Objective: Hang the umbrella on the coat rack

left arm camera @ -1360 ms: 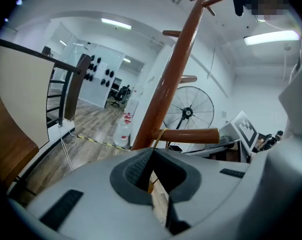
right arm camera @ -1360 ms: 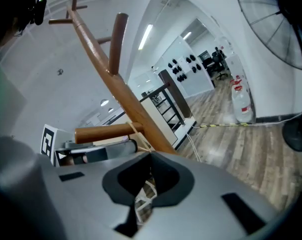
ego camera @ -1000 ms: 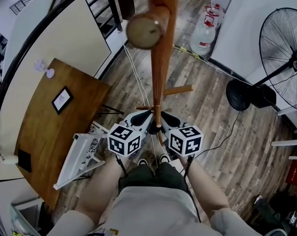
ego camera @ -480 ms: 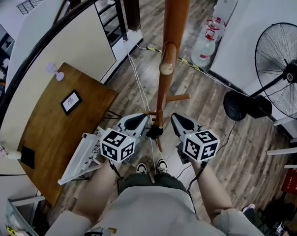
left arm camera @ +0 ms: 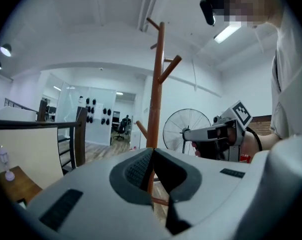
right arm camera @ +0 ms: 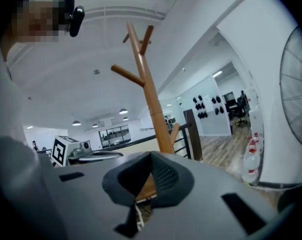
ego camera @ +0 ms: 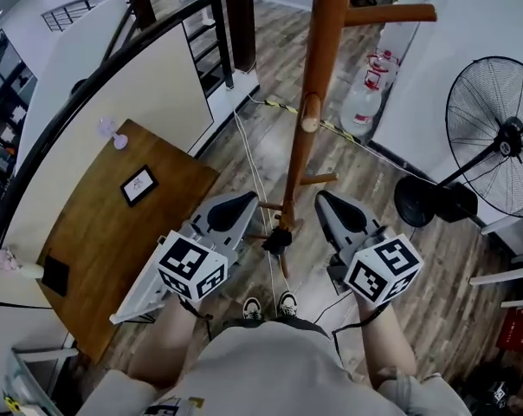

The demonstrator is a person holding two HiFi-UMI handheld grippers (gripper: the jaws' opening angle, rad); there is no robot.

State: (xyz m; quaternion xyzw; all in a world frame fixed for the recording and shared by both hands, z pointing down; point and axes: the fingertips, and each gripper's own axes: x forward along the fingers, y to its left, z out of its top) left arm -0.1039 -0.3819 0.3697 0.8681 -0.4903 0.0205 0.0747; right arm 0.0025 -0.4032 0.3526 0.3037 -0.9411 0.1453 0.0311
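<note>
The wooden coat rack rises straight in front of me, with pegs at several heights. A small dark bundle, seemingly the folded umbrella seen end-on, hangs close against the pole low down, between my two grippers. My left gripper is left of the pole and my right gripper is right of it, neither touching the bundle. In the left gripper view the jaws meet with nothing between them, the rack beyond. The right gripper is likewise shut and empty, facing the rack.
A brown wooden table stands to the left under a curved black railing. A white metal frame lies beside my left leg. A big floor fan and water bottles are at the right. Thin white cords cross the floor.
Both grippers have drawn apart and back from the pole. The view has pulled away from the rack, so its near peg end no longer fills the top.
</note>
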